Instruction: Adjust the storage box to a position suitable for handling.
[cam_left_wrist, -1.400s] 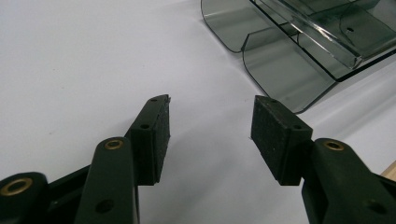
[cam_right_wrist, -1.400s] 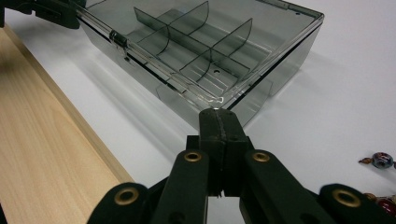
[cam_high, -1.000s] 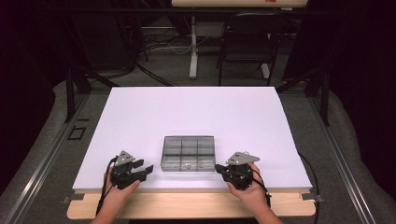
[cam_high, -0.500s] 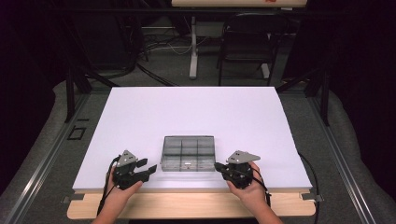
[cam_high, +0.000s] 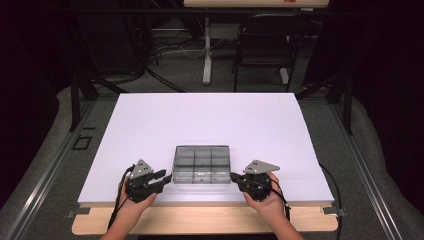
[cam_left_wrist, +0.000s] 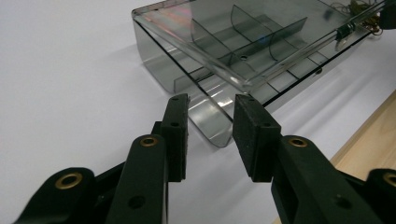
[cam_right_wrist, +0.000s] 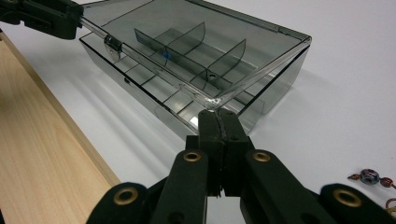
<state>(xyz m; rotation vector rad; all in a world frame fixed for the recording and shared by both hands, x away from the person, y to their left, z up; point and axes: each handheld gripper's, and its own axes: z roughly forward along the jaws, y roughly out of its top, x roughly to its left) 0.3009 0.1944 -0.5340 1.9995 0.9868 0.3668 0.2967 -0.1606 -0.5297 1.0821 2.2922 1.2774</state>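
Compartment box (cam_high: 201, 164) of smoky clear plastic sits on the white table (cam_high: 200, 120) near its front edge, between my two claws. From above, my left gripper (cam_high: 162, 179) is just beside the box's left end, my right gripper (cam_high: 235, 177) at its right end. Along my left claw, the jaws have just been closing but stand apart, nothing between them, box corner (cam_left_wrist: 219, 135) just ahead. Along my right claw, the jaws are pressed together, tips touching the lid's corner (cam_right_wrist: 212, 102).

light: bright on table (cam_high: 210, 120), surroundings dark | glare: on box (cam_left_wrist: 224, 60) lid | shadows: soft | blur: near jaws slightly soft
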